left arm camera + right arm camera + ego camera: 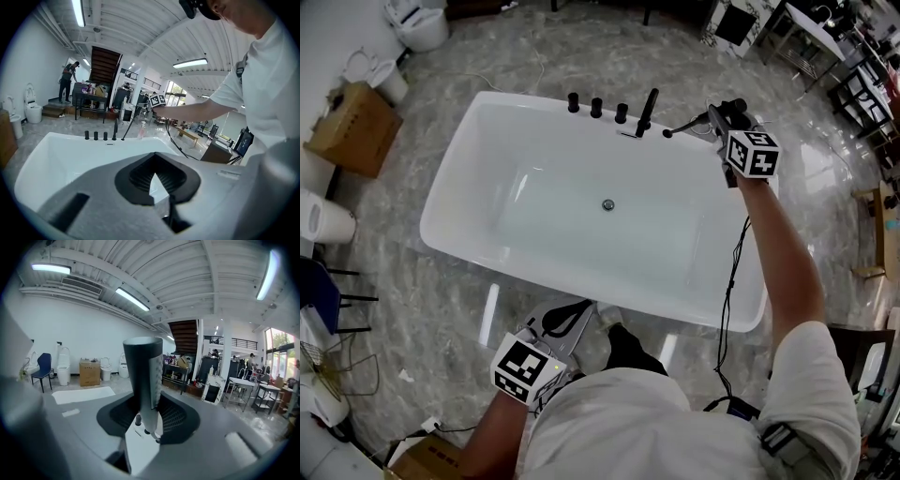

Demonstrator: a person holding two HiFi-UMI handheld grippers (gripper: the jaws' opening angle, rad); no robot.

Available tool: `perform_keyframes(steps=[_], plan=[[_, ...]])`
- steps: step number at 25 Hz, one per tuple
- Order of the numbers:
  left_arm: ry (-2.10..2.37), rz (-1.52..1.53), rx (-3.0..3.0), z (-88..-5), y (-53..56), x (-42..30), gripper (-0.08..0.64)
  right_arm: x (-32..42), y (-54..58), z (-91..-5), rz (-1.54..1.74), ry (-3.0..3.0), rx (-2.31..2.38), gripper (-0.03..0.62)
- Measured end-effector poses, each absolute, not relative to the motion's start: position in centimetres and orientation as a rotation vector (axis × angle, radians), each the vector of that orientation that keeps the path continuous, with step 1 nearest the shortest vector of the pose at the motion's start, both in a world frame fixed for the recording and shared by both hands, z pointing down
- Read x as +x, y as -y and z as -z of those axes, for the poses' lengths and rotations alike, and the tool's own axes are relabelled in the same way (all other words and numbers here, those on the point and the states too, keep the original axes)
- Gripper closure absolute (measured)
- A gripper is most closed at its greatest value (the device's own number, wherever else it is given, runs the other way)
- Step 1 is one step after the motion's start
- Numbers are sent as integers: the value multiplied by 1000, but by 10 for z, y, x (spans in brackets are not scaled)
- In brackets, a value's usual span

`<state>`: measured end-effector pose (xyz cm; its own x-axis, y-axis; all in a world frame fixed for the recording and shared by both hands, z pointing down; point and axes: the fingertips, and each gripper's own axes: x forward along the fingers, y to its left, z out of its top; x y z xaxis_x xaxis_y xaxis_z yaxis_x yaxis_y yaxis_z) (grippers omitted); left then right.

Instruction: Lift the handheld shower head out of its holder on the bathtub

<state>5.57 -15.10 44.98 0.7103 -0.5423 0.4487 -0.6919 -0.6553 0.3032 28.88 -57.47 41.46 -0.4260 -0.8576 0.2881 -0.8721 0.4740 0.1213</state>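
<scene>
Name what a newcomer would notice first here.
A big white tub fills the middle of the head view, black taps along its far rim. At its far right corner the right gripper is shut on a dark shower head.

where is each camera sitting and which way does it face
Head view: on the head, facing steeply down at the tub; arms, left gripper, right gripper show.
Left gripper view: on that gripper, facing across the tub to the taps; right arm and torso show.
Right gripper view: on that gripper, facing level into the showroom, shower head in its jaws; no body.
Shared: tub and taps, in head and left gripper views.
</scene>
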Motion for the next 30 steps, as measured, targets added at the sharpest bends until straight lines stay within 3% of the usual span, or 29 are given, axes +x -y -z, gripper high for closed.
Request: perform_keyframes(steps=[30], plan=[[935,-383,2542,-416,49,10,554,270,403,-266,194,2469,1528,446]])
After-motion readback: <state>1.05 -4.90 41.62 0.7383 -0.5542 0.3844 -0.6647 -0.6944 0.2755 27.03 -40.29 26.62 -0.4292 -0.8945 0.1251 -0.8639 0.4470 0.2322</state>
